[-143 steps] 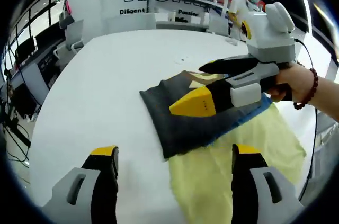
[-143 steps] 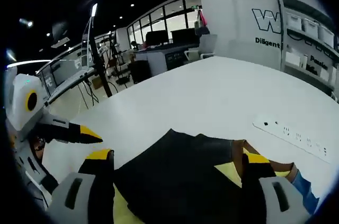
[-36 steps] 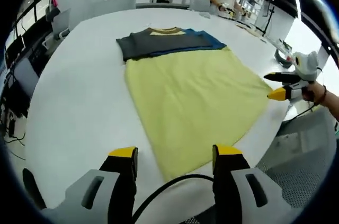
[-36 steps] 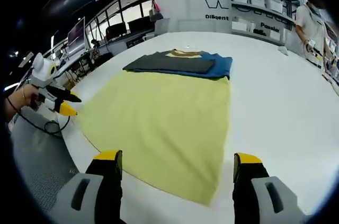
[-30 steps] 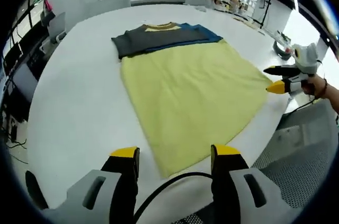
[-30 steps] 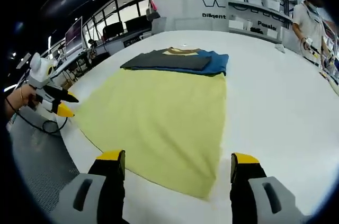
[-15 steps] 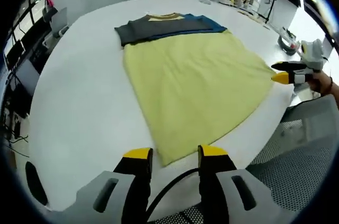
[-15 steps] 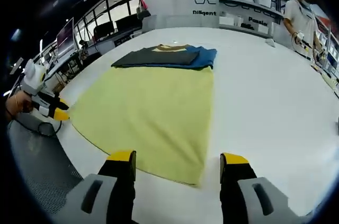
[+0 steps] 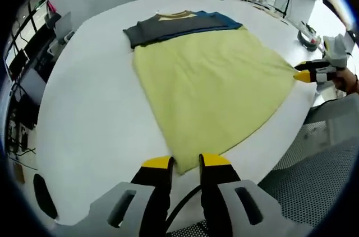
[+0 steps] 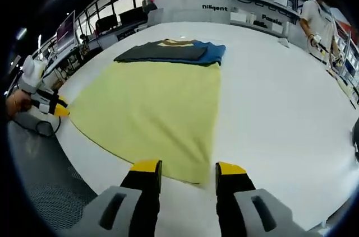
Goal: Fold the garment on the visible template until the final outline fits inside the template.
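— Garment position? 
— Folded dark grey and blue garment (image 9: 178, 27) lies at twelve o'clock on the white table (image 9: 84, 114), at the far edge of the flat yellow cloth template (image 9: 210, 88).
— Grippers? 
— Left gripper (image 9: 185, 165) has jaws narrowly apart at the template's near corner, six o'clock. I cannot tell if it pinches the cloth. Right gripper (image 10: 182, 170) is the same at its own corner.
— Step? 
— Probably handling the template corners. Next, both must close on cloth evenly.
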Tool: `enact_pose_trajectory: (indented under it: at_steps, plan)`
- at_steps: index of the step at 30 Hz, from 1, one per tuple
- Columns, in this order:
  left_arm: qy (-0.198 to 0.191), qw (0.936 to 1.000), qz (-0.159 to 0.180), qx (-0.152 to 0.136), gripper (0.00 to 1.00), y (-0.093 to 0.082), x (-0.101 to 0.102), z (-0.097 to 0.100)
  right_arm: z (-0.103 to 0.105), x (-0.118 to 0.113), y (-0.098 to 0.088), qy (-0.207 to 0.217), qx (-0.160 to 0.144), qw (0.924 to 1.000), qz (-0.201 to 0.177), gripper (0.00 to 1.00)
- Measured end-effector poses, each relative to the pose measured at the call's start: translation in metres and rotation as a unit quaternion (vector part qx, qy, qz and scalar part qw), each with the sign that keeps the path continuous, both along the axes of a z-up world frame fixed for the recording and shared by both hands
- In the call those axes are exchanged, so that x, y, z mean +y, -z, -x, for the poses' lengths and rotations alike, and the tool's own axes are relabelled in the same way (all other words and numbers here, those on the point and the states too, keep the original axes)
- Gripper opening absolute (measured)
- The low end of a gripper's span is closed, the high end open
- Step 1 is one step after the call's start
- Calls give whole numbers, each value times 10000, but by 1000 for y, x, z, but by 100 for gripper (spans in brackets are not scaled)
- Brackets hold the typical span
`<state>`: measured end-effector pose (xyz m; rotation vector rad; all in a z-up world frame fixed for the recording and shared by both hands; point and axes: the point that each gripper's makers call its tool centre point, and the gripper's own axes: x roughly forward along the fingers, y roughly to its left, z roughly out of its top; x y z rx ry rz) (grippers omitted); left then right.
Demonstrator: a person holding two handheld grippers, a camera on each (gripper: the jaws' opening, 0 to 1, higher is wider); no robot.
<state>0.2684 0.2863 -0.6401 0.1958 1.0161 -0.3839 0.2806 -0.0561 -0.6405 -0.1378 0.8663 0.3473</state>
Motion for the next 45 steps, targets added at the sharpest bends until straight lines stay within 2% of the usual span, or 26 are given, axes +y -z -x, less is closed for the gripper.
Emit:
enact_pose_trajectory:
  at_steps: [6,10,16,23,25,26,28,33,37,45]
  plan:
    - [8,9999,80,105,9,1,-1,3,1,-1,3,117,153,9998,26,18]
    - [-69,9996,190,193,4,1,-4,4,-1,-9,2,146,108,9995,267,0]
    - [-128,9993,276,202,3,-8,-6,1,-3,-7,-4,206,97,9997,132,0]
    - [-234,9985,442,219,3,-27,-7,-9,-10,-2,-25,141,-145,9998,10,0]
    - [-274,9977,602,119,3,-36,-10,-15,-14,-2,-31,142,-207,9997,-18,0]
    - [-342,9968,699,176,3,-39,-11,-17,-17,-1,-36,145,-260,9995,-74,0]
    - [-453,9959,737,249,3,-44,-10,-21,-23,1,-46,175,-391,9989,-195,0]
    - [-482,9951,855,93,3,-56,-10,-38,-36,1,-60,185,-553,9979,-277,0]
    - [-712,9916,1065,155,3,-62,-10,-47,-43,2,-69,143,-629,9973,-343,0]
    - [-829,9902,1123,71,3,-79,-6,-69,-61,5,-90,32,-821,9957,-434,0]
